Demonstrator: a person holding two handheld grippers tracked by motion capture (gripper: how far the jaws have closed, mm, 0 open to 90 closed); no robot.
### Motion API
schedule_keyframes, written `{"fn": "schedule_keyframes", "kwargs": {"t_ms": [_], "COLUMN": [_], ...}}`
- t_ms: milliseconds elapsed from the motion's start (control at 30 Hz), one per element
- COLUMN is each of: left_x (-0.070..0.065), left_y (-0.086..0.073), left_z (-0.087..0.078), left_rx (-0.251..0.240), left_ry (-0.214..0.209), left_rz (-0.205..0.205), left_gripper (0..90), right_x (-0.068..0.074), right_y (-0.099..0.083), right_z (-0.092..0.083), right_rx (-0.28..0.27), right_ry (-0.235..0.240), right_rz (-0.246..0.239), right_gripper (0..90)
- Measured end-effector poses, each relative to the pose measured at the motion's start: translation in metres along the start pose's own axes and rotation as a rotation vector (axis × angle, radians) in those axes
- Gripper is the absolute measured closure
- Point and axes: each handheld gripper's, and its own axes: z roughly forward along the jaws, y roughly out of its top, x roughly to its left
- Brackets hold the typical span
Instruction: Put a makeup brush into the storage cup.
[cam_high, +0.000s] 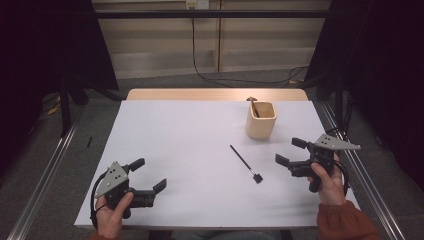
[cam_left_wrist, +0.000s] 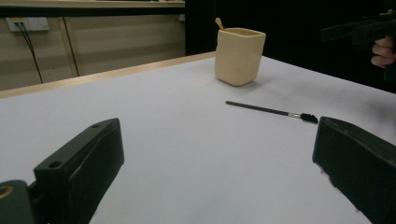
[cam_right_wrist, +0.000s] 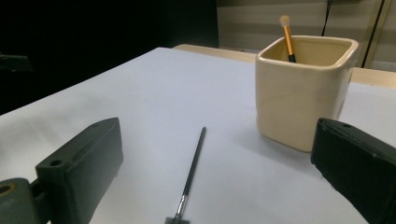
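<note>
A thin brush (cam_high: 245, 163) lies flat on the bench (cam_high: 185, 150), just before the square cup (cam_high: 260, 120), where another brush (cam_high: 254, 107) stands inside.

1. Bench (cam_high: 190, 150): white top, matt and smooth, like paper or laminate; far edge shows pale wood.
2. Cup (cam_right_wrist: 303, 88): cream ceramic, smooth with a soft sheen.
3. Black brush (cam_high: 245, 163): thin matt black handle, small shiny metal ferrule, dark bristles.
4. Brush in the cup (cam_right_wrist: 287, 39): glossy gold-orange handle, pale fuzzy tip.
5. Left tool (cam_high: 148, 177) and right tool (cam_high: 291, 151): matt black plastic jaws, slightly textured; grey matt plate on top.
6. Sleeve (cam_high: 347, 222): rust-coloured cloth.
</note>
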Motion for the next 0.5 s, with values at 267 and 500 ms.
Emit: {"fn": "schedule_keyframes", "kwargs": {"t_ms": [267, 500], "left_x": [0.000, -0.001], "left_y": [-0.001, -0.002], "left_z": [-0.002, -0.003], "left_rx": [0.007, 0.009], "left_ry": [0.004, -0.004], "left_rz": [0.010, 0.006], "left_gripper": [2.0, 2.0], "right_x": [0.000, 0.003], "right_y": [-0.012, -0.014], "right_z": [-0.007, -0.015], "right_rx": [0.013, 0.013], "right_ry": [-0.014, -0.006], "right_rz": [0.003, 0.003], "right_gripper": [1.9, 1.8]}}
